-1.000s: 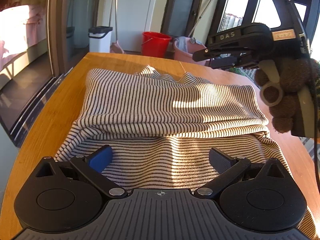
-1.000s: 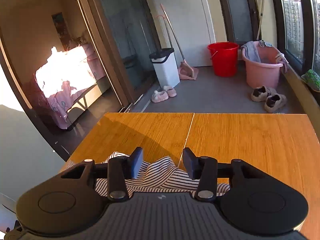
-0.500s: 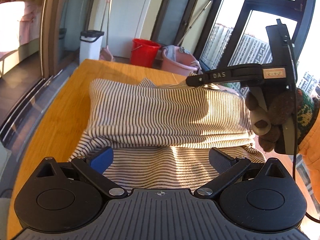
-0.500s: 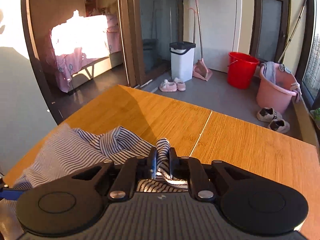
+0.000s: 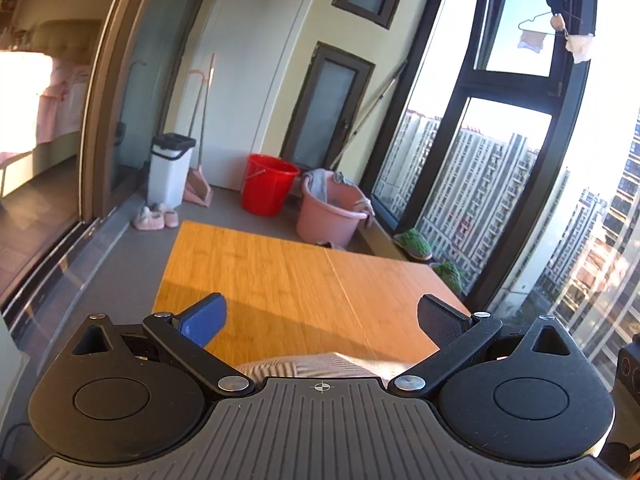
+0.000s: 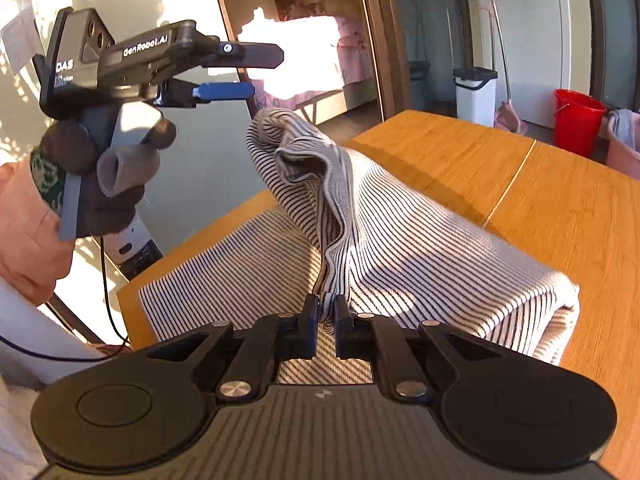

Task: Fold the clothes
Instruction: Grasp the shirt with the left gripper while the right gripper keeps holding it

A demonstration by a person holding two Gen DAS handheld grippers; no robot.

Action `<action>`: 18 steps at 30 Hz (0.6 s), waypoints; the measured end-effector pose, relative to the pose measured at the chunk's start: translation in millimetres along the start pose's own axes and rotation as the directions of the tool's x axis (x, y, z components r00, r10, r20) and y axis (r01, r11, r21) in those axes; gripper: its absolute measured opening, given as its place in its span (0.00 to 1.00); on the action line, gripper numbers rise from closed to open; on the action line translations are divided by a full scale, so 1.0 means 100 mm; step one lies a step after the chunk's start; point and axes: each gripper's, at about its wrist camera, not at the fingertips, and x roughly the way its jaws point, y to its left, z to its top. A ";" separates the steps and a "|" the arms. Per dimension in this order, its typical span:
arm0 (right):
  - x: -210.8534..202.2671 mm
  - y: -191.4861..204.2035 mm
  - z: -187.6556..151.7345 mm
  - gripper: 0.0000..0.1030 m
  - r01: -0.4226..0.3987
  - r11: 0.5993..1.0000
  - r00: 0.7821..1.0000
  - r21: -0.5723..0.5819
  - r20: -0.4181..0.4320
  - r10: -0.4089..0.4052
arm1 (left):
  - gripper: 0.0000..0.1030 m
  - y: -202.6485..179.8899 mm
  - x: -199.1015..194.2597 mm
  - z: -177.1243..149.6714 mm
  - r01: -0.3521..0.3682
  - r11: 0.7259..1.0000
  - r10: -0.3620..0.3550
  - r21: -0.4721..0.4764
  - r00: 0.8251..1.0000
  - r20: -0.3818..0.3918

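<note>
Right gripper (image 6: 328, 312) was clamped on a bunched edge of the striped garment (image 6: 400, 240), jaws nearly together with cloth pinched between them. From the pinch the fabric rose into a loose peak at the far left, while the rest lay draped over the wooden worktop (image 6: 560, 200), one layer folded over another near the right edge.

Left gripper (image 6: 240, 70) was held up in the air at the left, well clear of the cloth, its jaws spread wide and carrying nothing. From the left wrist view only a sliver of the garment (image 5: 320, 364) showed just under the fingers, with bare worktop (image 5: 280, 272) beyond.

Judgement: a fold was in hand, the right side lifting an edge to carry it over the body of the garment. The task looked partway done, since one fold already lay on the worktop.

Next move likely calls for the left gripper to come down and take the matching edge or corner, so the lifted layer goes over evenly, not dragging or twisting from a single pinch point.
</note>
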 end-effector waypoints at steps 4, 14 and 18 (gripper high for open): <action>-0.23 -0.04 -0.17 0.08 0.022 0.999 1.000 0.043 0.001 -0.023 | 1.00 0.14 0.05 -0.05 -0.012 1.000 0.010 -0.025 0.996 -0.091; -0.43 -0.71 -0.27 0.49 0.070 0.918 0.987 0.391 0.108 -0.122 | 0.86 0.46 0.36 -0.30 -0.019 0.997 -0.014 -0.076 0.911 -0.411; -0.25 -0.96 -0.32 0.49 0.070 0.856 0.987 0.513 0.088 -0.133 | 0.86 0.46 0.28 -0.49 -0.037 0.999 0.037 0.010 0.872 -0.489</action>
